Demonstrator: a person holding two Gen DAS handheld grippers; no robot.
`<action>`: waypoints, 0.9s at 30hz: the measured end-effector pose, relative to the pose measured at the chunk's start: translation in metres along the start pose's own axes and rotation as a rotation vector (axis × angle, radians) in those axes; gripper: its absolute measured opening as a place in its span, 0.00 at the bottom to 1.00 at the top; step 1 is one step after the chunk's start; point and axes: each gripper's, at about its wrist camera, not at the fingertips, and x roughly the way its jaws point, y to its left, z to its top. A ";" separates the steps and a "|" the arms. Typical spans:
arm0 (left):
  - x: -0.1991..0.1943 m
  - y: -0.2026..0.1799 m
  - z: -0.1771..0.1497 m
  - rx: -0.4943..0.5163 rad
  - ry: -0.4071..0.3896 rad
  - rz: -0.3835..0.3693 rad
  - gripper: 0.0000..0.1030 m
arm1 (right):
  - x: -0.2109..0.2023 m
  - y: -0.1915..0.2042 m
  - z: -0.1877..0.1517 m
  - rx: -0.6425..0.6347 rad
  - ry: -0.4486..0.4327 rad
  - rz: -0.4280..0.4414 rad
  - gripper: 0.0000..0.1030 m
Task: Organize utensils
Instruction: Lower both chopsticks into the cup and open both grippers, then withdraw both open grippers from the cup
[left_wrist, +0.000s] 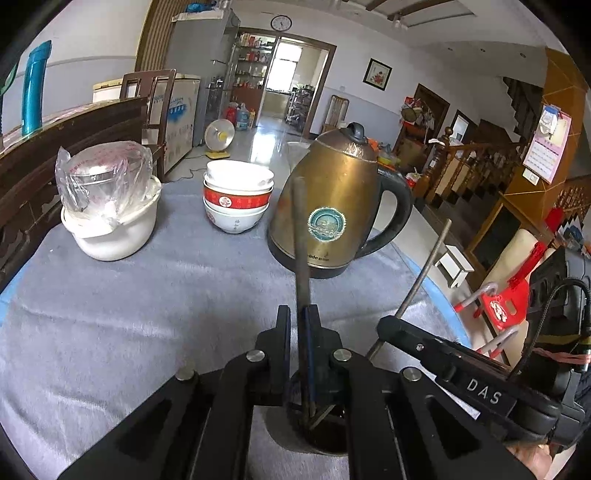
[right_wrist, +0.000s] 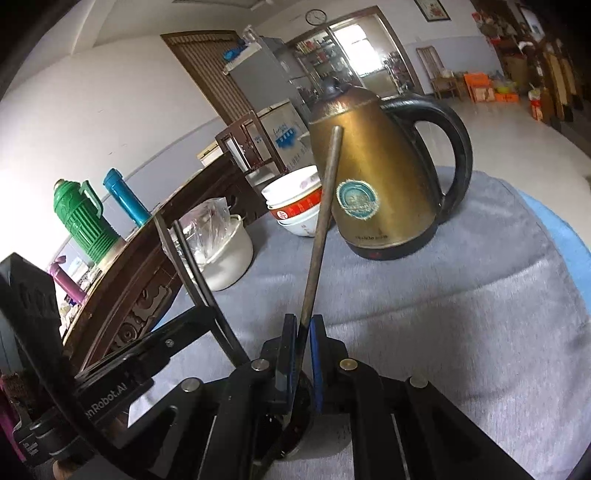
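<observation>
Each claw has one dark chopstick pinched between its pads, and both sticks run the same way: up and away from the claw, tilted forward, with the lower ends dropping behind the fingertips toward a dark round holder (left_wrist: 325, 439) that sits directly under the two claws. The left chopstick (left_wrist: 301, 236) rises almost straight ahead of the left gripper (left_wrist: 297, 325), whose jaws are pressed tight on it. The right chopstick (right_wrist: 321, 221) leans a little to the right as it climbs out of the right gripper (right_wrist: 303, 332), and there the jaws look a touch looser, though the stick is between the pads and I judge it held. Seen from the left claw, the right gripper (left_wrist: 402, 328) stands just beside it on the right, so neither hand is clearly nearer the holder. My guess is that the coming move is a straight slide down along each stick's own length into that holder. Beyond the stick tips, on the grey cloth (left_wrist: 147, 295), stand a brass-coloured kettle (left_wrist: 332, 199) ahead, stacked bowls (left_wrist: 238, 199) ahead and left, and a white pot (left_wrist: 110, 221) under a plastic bag farther left
</observation>
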 end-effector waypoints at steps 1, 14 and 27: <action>0.000 0.001 0.000 -0.003 0.006 -0.001 0.11 | -0.001 -0.002 0.000 0.009 0.000 0.000 0.11; -0.034 0.019 0.002 -0.059 -0.032 -0.003 0.46 | -0.035 -0.022 -0.003 0.136 -0.076 0.000 0.64; -0.080 0.062 -0.044 -0.098 -0.009 0.018 0.48 | -0.037 -0.039 0.016 0.283 -0.068 0.178 0.58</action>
